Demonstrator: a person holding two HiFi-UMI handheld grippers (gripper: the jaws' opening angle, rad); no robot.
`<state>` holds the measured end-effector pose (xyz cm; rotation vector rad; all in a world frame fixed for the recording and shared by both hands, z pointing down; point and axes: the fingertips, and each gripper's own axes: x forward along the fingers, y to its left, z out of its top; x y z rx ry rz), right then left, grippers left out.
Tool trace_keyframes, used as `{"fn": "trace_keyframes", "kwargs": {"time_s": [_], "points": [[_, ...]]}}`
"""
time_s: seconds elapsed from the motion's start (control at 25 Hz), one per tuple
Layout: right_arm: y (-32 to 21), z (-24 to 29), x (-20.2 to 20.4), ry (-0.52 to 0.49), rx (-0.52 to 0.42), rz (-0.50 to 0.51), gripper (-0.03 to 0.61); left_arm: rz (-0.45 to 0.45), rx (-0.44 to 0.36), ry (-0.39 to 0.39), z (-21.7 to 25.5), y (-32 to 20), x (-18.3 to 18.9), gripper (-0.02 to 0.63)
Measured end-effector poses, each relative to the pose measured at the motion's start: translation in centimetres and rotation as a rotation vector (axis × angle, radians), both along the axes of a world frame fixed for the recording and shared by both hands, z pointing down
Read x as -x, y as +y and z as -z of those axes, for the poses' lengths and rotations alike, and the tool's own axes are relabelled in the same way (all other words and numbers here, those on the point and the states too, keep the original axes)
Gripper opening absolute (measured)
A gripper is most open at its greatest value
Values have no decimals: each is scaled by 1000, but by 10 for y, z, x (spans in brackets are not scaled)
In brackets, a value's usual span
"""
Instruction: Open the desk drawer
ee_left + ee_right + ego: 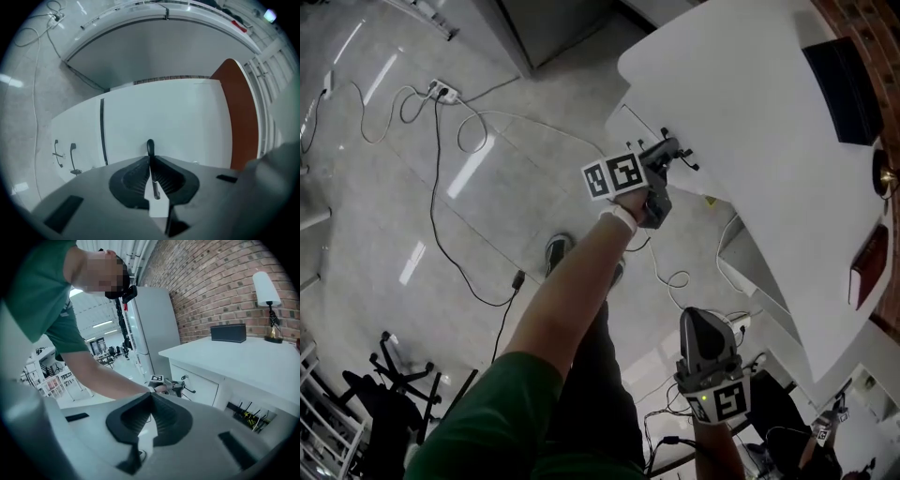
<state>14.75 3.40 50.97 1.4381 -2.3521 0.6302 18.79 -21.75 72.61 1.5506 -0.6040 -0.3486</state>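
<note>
The white desk (741,122) has a drawer front (164,117) with a thin dark handle (150,145). My left gripper (150,159) is shut on that handle, which sticks up between the pads. In the head view the left gripper (668,153) reaches out to the desk's near edge, arm stretched forward. The right gripper view shows it at the drawer (202,386) from the side. My right gripper (696,319) hangs low near my body, away from the desk, and in its own view this gripper (151,398) is shut with nothing in it.
Cables and a power strip (441,91) lie on the glossy floor at left. A black box (846,82), a lamp (267,287) and a red book (867,264) sit on the desk. Two more handles (72,154) show on the neighbouring fronts. A brick wall (211,282) stands behind.
</note>
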Motion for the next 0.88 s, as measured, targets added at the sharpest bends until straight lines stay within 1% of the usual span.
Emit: {"fn": "trace_keyframes", "kwargs": {"time_s": [0.24,0.4,0.6,0.88], "points": [[-4,-10,12,2,14,12,2,50,23,69,3,-2,6,23],[-3,-20,17,-1,32,26,2,64,15,66,3,-2,8,21],[3,-24,22,-21,43,24,2,75,23,91,4,2,10,20],[9,-28,16,-41,50,3,2,76,40,90,4,21,23,20]]}}
